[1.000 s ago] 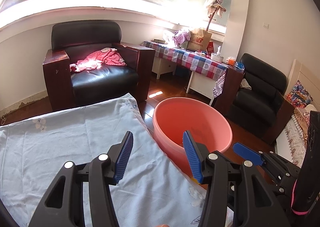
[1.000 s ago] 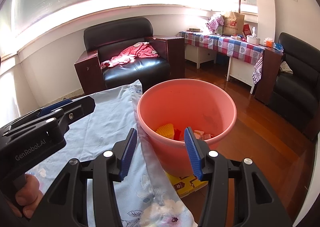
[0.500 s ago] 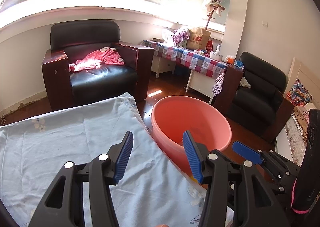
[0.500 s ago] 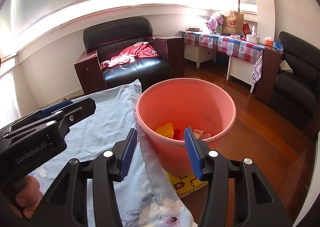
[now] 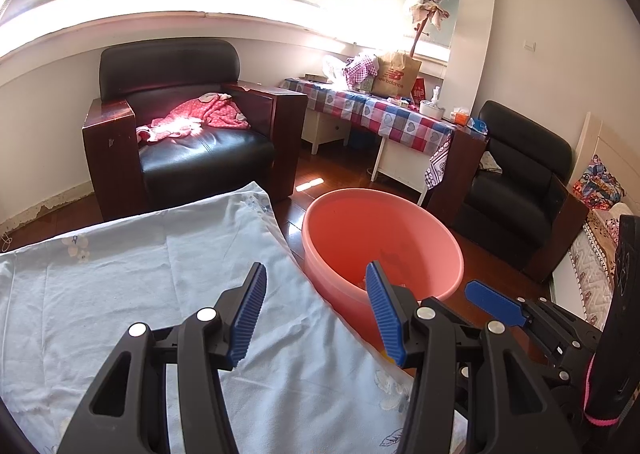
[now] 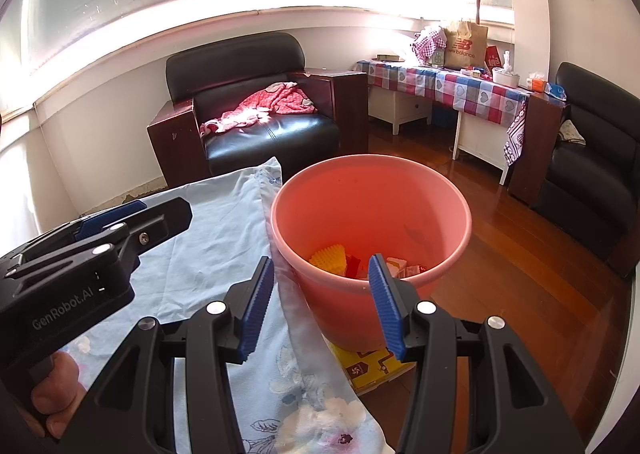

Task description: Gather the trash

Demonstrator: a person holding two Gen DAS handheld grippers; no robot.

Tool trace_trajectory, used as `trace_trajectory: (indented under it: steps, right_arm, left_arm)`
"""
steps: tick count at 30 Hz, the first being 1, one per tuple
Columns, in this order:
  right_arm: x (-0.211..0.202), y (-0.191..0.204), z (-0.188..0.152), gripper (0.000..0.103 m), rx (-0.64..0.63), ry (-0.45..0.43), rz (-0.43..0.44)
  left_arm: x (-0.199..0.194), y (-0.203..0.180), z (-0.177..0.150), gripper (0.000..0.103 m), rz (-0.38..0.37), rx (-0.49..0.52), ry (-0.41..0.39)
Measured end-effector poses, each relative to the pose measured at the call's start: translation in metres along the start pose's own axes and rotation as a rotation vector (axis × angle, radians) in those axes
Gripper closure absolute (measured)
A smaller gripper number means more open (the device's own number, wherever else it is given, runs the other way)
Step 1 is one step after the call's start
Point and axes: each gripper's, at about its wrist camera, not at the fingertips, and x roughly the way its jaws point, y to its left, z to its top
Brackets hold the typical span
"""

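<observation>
A pink plastic bucket (image 6: 420,190) stands on the wooden floor beside a surface covered in a light blue flowered cloth (image 5: 120,294). Inside it lie a yellow ridged piece (image 6: 328,256) and some red and white wrappers (image 6: 400,266). My right gripper (image 6: 320,294) hovers open and empty over the bucket's near rim. My left gripper (image 5: 316,310) hangs open and empty above the cloth's edge, with the bucket (image 5: 360,230) just right of it. In the right wrist view the left gripper's body (image 6: 80,254) shows at the left, held by a hand (image 6: 52,402).
A yellow printed box (image 6: 368,366) lies on the floor under the bucket's near side. Behind stand a black armchair (image 5: 180,126) with pink clothing (image 5: 196,118), a table with a checked cloth (image 5: 380,114) and a second black armchair (image 5: 520,190).
</observation>
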Motion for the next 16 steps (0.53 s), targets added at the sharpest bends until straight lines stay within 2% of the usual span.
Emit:
trace_trajectory:
  steps: [16]
  right_arm:
    - [0.0011,-0.0030,-0.0034,0.053,0.000,0.003,0.000]
  left_arm:
    - [0.0082,-0.0023,-0.0070,0.052,-0.001,0.005,0.020]
